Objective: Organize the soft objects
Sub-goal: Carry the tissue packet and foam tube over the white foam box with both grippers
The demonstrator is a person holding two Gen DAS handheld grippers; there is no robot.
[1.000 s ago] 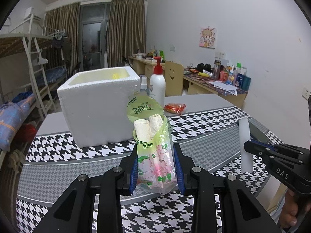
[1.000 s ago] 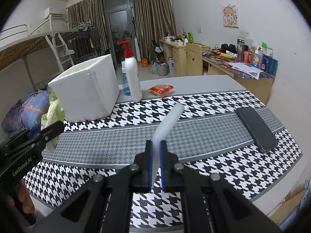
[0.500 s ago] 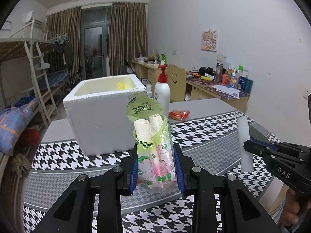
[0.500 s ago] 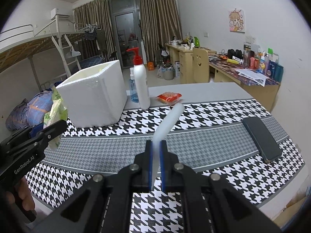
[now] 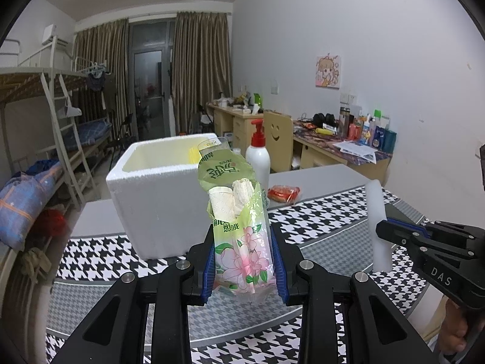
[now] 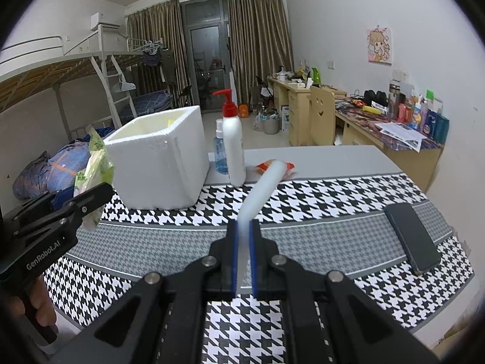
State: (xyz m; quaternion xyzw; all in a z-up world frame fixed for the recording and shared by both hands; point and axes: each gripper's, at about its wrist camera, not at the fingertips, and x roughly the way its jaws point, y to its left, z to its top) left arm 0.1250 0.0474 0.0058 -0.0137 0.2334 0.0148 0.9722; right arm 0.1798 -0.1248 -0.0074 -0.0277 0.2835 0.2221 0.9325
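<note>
Tissue pack [image 5: 242, 242] clamped in left gripper [image 5: 244, 268], foam stick [image 6: 260, 188] pinched by right gripper [image 6: 243, 257], foam box [image 5: 160, 194] ahead, pump bottle [image 5: 258, 159] beside it

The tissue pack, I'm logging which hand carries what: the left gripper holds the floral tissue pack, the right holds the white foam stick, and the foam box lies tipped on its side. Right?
Not quite. The foam box stands upright with its opening facing up, as the right wrist view shows. The rest holds: the left gripper clamps the floral tissue pack, and the right gripper holds the white foam stick.
</note>
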